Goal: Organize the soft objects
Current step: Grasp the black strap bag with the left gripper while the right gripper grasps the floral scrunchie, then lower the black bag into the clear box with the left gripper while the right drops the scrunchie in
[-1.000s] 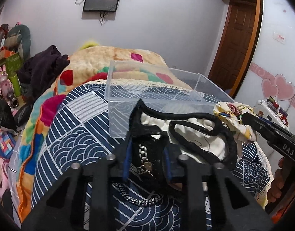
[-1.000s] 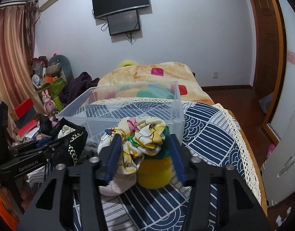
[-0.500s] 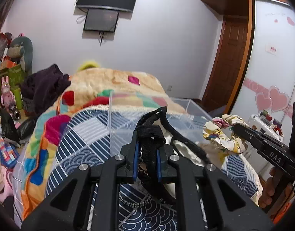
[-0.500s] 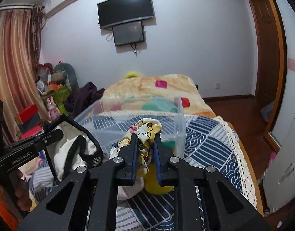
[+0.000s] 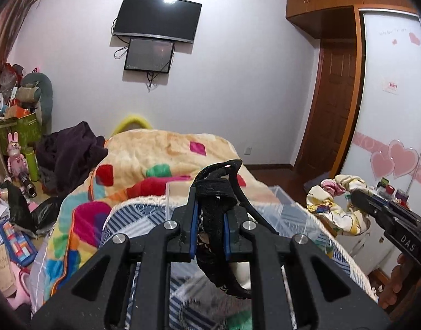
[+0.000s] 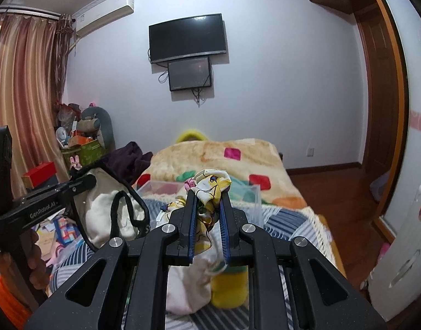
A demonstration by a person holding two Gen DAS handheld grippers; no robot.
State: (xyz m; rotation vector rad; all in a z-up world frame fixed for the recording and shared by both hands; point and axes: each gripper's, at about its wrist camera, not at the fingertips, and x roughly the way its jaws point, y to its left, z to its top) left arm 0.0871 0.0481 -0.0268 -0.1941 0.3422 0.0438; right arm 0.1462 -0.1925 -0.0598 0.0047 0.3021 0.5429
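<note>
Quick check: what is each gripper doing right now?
Left gripper: shut on the black-trimmed bag, lifted.
Right gripper: shut on the printed cloth, lifted.

White letters "DAS" stand on the right claw (image 5: pixel 361 196) body at four o'clock in the left wrist view; "GenRobot.AI" stands on the left claw (image 6: pixel 85 183) body at nine o'clock.

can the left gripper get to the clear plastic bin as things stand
Probably yes. The left gripper, shut on the black-trimmed cream bag, is raised with the clear plastic bin just ahead; nothing stands between them.
</note>
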